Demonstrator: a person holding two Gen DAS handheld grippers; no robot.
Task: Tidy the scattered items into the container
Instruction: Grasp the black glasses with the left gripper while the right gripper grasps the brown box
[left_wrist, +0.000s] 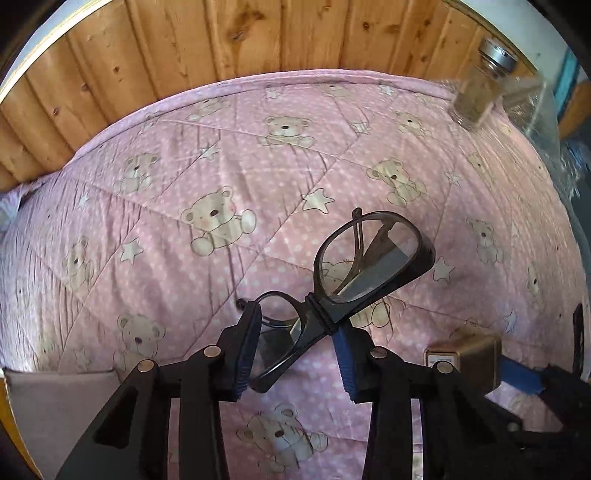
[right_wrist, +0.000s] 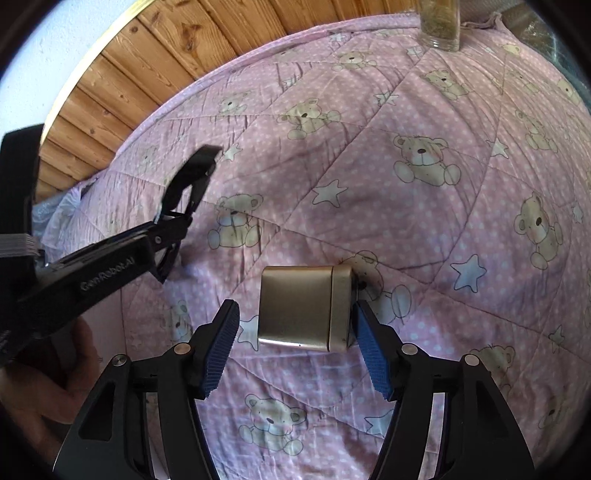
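Left tongs (left_wrist: 295, 350) grip glasses (left_wrist: 354, 280) aloft; right tongs (right_wrist: 293, 349) straddle box (right_wrist: 306, 308) — agape

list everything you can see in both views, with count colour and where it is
glasses: 1, black frame, folded, held off the quilt between the left gripper's fingers
metal box: 1, gold-beige, lying on the quilt between the right gripper's open fingers
jar: 1, clear glass with silver lid and greenish-brown contents, standing at the far edge of the quilt
clear container: 1, transparent, blurred, right of the jar at the quilt's far right edge
quilt: 1, pink with white dots, bears and stars, covering the surface
wood panelling: brown planks, behind the quilt
left gripper: black with blue pads, shut on the glasses
right gripper: black with blue pads, open around the metal box
hand: 1, lower left of the right wrist view, holding the left gripper
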